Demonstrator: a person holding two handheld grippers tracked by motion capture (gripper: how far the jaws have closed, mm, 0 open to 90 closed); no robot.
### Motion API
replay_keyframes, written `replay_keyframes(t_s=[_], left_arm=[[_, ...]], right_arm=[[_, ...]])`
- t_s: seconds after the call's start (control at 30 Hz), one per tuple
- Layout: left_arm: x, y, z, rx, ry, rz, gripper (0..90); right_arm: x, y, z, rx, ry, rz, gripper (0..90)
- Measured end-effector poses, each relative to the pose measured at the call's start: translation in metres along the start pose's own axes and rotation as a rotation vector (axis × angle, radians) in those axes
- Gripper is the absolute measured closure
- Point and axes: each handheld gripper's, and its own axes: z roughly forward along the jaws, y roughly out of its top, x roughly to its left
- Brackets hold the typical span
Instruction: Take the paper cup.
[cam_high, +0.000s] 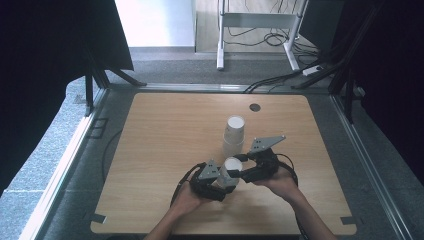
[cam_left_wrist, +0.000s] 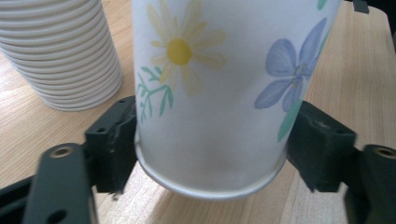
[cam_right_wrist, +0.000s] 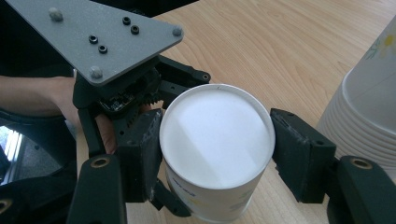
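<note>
The left gripper (cam_left_wrist: 210, 140) clamps a flowered paper cup (cam_left_wrist: 215, 93) low on its wall, both jaws pressed against it. The right gripper (cam_right_wrist: 217, 154) brackets the same cup's rim; whether its jaws press or merely touch I cannot tell. The cup stands near the table's (cam_high: 165, 125) near edge, its top cut off in the left gripper view. A cup stack (cam_high: 234, 134) sits just behind.

Cup (cam_high: 231, 168) betw. both tools nr table (cam_high: 165, 130) front edge, cup stack (cam_high: 233, 134) just behind.
</note>
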Motion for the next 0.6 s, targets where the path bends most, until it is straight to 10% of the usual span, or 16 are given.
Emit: replay_keyframes(t_s=[0.33, 0.6], left_arm=[[0.0017, 0.0046, -0.0039, 0.063, 0.004, 0.034, 31.8], [-0.0010, 0.0076, -0.0054, 0.192, 0.009, 0.139, 31.7]], right_arm=[[-0.0021, 0.0017, -0.0026, 0.016, 0.017, -0.016, 29.2], [-0.0012, -0.0008, 0.0002, 0.118, 0.014, -0.089, 18.9]])
